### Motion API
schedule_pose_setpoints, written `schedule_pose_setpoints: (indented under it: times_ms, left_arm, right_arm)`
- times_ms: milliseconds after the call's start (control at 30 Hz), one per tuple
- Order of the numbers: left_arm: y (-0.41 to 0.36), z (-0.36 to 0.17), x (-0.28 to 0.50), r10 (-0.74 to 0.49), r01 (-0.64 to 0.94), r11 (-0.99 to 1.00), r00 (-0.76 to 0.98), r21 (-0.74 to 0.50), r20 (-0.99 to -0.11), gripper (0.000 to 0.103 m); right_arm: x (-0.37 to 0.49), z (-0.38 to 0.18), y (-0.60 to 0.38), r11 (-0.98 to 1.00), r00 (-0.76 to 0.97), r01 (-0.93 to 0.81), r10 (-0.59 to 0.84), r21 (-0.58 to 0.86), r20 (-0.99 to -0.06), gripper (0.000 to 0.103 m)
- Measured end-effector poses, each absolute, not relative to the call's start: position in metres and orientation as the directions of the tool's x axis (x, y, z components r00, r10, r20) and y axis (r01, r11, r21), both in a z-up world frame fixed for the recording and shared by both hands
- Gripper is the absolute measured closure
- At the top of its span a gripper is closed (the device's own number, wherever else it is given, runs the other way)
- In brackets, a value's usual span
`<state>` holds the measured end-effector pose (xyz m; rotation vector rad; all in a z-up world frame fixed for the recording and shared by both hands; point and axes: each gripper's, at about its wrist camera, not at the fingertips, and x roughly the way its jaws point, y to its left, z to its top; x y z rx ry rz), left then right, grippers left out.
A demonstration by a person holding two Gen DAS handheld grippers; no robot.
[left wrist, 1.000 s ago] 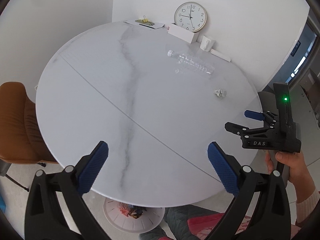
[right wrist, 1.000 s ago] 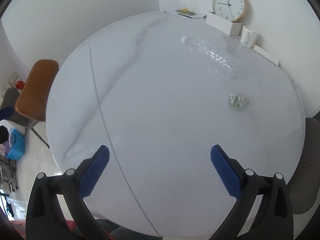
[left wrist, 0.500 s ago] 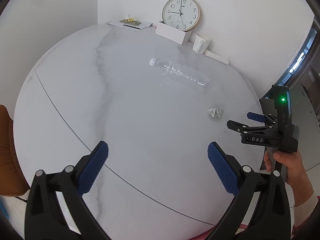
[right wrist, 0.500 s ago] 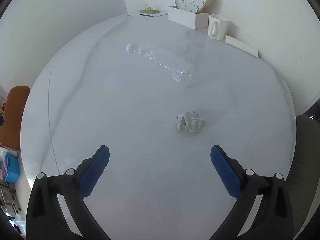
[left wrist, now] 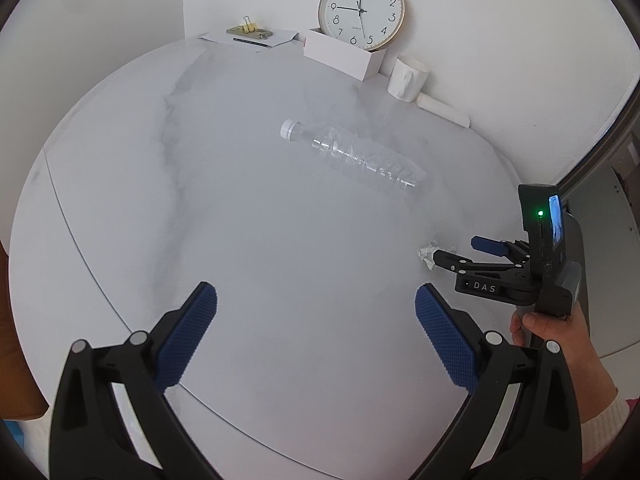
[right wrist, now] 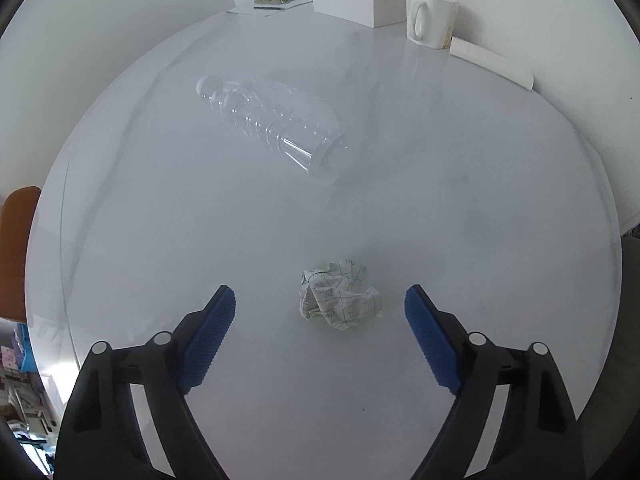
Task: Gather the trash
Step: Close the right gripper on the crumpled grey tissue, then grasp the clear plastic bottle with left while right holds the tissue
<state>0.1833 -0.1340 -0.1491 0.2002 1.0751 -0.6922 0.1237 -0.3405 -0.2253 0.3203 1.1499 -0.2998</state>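
Right gripper [right wrist: 320, 312] has advanced, jaws apparently straddling crumpled paper [right wrist: 340, 300].

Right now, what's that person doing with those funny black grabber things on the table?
A person is tidying trash off a round white table, holding one grabbing tool in each hand. The right tool is open and lined up around a crumpled paper ball, not yet squeezing it. The left tool is open too and holds nothing. An empty plastic bottle lies on its side farther back.

Round marble table [left wrist: 248, 208], white wall [left wrist: 500, 20], brown chair [right wrist: 18, 248]
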Motion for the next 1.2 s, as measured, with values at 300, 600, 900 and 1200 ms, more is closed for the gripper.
schedule_pose_setpoints:
  times_ms: [300,600,900,1200]
  left_arm:
    - [-0.161,-0.162,0.206,-0.406,0.612,0.772,0.263,-0.174,-0.875,0.008]
    - [-0.164,-0.161,0.206,-0.396,0.594,0.787,0.274,-0.17,-0.876,0.008]
    - [-0.139,-0.145,0.183,-0.395,0.571,0.805,0.314,-0.161,-0.863,0.008]
    - [-0.129,-0.135,0.153,-0.427,0.589,0.787,0.308,-0.182,-0.85,0.008]
  right_arm:
    - [0.139,-0.25,-0.345,0.925,0.32,0.371,-0.042,0.084,-0.946,0.036]
    - [0.141,-0.256,-0.345,0.933,0.295,0.353,-0.038,0.072,-0.955,0.07]
    - [0.13,-0.234,-0.331,0.942,0.353,0.324,-0.035,0.087,-0.935,0.074]
    - [0.102,-0.198,-0.295,0.953,0.392,0.299,-0.069,0.056,-0.917,0.074]
